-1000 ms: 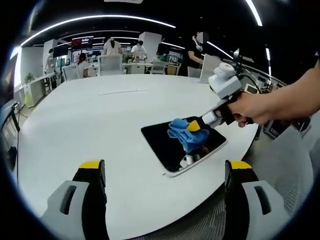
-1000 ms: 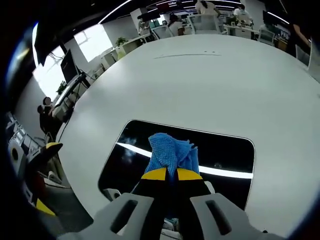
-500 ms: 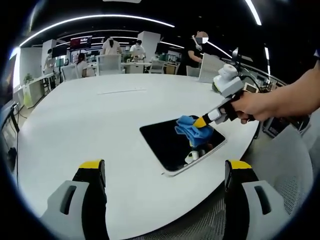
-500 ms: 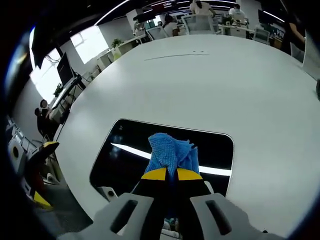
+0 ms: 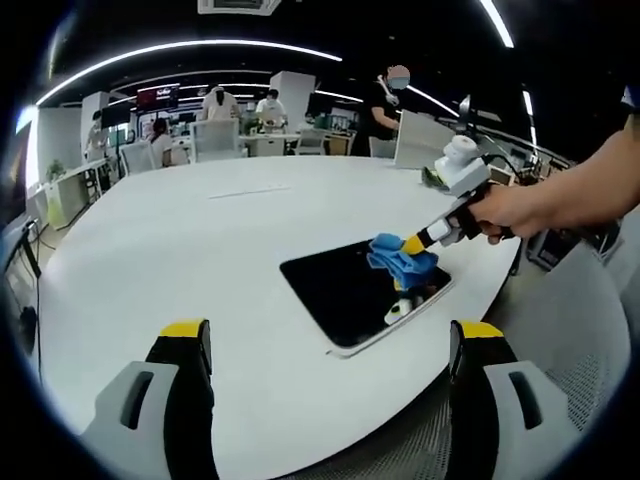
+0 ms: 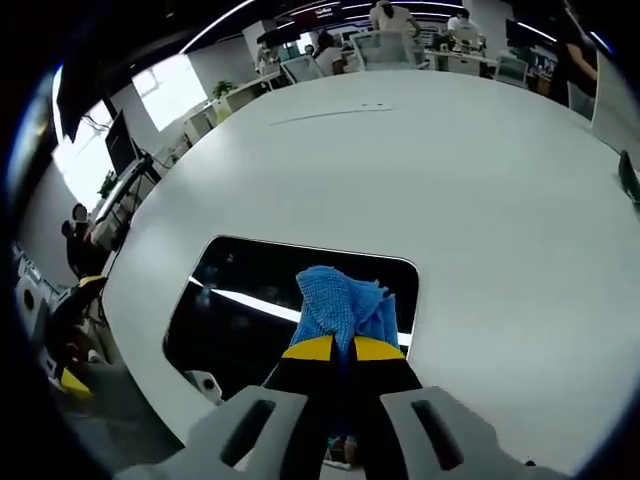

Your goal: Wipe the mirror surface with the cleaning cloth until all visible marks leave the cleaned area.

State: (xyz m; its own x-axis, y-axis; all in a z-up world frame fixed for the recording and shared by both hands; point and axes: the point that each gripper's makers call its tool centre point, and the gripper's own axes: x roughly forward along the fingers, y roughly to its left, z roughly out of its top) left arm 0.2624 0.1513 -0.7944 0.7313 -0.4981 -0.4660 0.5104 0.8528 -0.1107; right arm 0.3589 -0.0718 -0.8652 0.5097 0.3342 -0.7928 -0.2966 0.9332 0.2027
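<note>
- The white counter carries the dark mirror, which lies flat near its edge.
- The blue cleaning cloth has moved across the mirror to the end nearest the holding hand, so this pass is probably almost finished.
- The right gripper keeps its fingers closed on the cloth.
- The left gripper hangs apart, fingers wide and holding nothing.

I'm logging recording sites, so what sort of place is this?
Most likely an open-plan office. A large round white table holds the flat dark mirror, people sit at desks with white chairs behind it, and long strip lights cross the dark ceiling.
</note>
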